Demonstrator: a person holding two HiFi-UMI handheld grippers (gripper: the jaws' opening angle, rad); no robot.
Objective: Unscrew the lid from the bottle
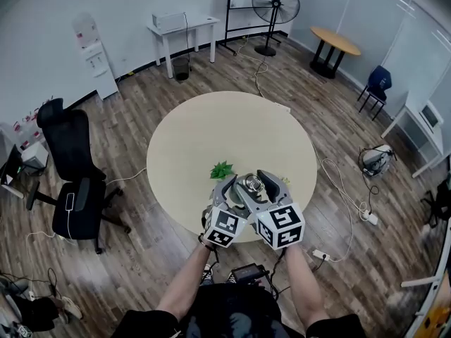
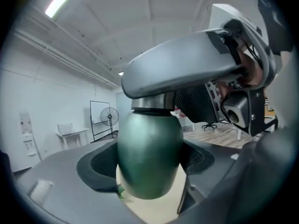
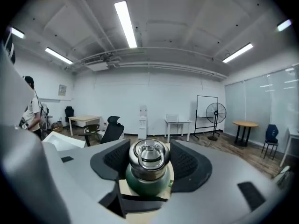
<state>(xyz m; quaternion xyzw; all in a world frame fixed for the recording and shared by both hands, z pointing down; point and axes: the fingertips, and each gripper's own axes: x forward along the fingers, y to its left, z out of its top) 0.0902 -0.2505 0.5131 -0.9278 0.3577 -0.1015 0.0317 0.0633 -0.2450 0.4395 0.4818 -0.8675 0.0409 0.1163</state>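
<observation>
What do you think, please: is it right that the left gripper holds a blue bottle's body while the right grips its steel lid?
Not quite: the bottle is green, not blue, as the left gripper view shows. The left gripper does hold its body, the right gripper its steel lid.

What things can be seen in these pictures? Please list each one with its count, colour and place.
table: one, beige, round, middle of the room
bottle: one, dark green, above the table's near edge
lid: one, steel, on the bottle
plant: one, green, small, on the table beside the bottle
office chair: one, black, left of the table
fan: one, black, by the far wall
desk: one, white, by the far wall
small table: one, wooden top, far right
left tool: one, grey, shut on the bottle's body
right tool: one, grey, shut on the lid
forearms: two, bare, bottom of the head view
</observation>
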